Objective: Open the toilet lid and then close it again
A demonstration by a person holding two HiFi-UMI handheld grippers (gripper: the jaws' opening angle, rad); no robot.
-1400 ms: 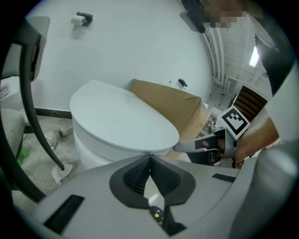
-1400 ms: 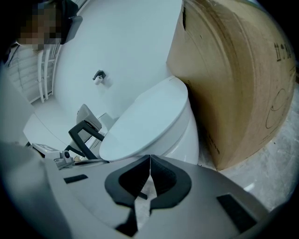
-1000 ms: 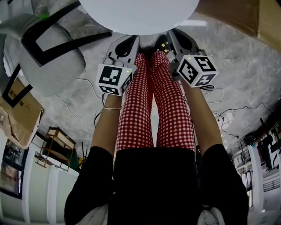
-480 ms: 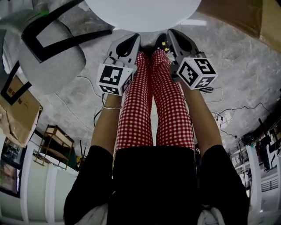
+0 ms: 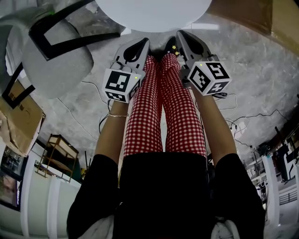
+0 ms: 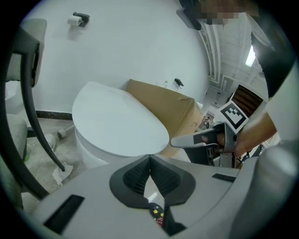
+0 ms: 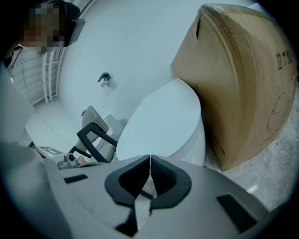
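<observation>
Head view: the toilet lid (image 5: 154, 11) lies shut, a white oval just ahead of both jaw tips. The left gripper (image 5: 142, 41) and the right gripper (image 5: 180, 33) point at its near edge side by side, close to it but apart from it, with the person's red checked trousers (image 5: 180, 107) between them.

In the left gripper view the lid (image 6: 117, 123) sits flat over the bowl, ahead of the jaws and a little to their left. The left gripper (image 6: 150, 158) is clenched, pads meeting at the tips, nothing between them. The right gripper (image 6: 174, 141) reaches in from that gripper's right.

In the right gripper view the lid (image 7: 161, 123) fills the space just beyond the jaws. The right gripper (image 7: 149, 157) is also clenched tip to tip and empty.

A cardboard box (image 7: 243, 84) stands to the right of the right gripper, close beside the toilet. A grey chair (image 5: 56, 51) with a black frame stands to the left of the left gripper on the concrete floor (image 5: 252, 70).
</observation>
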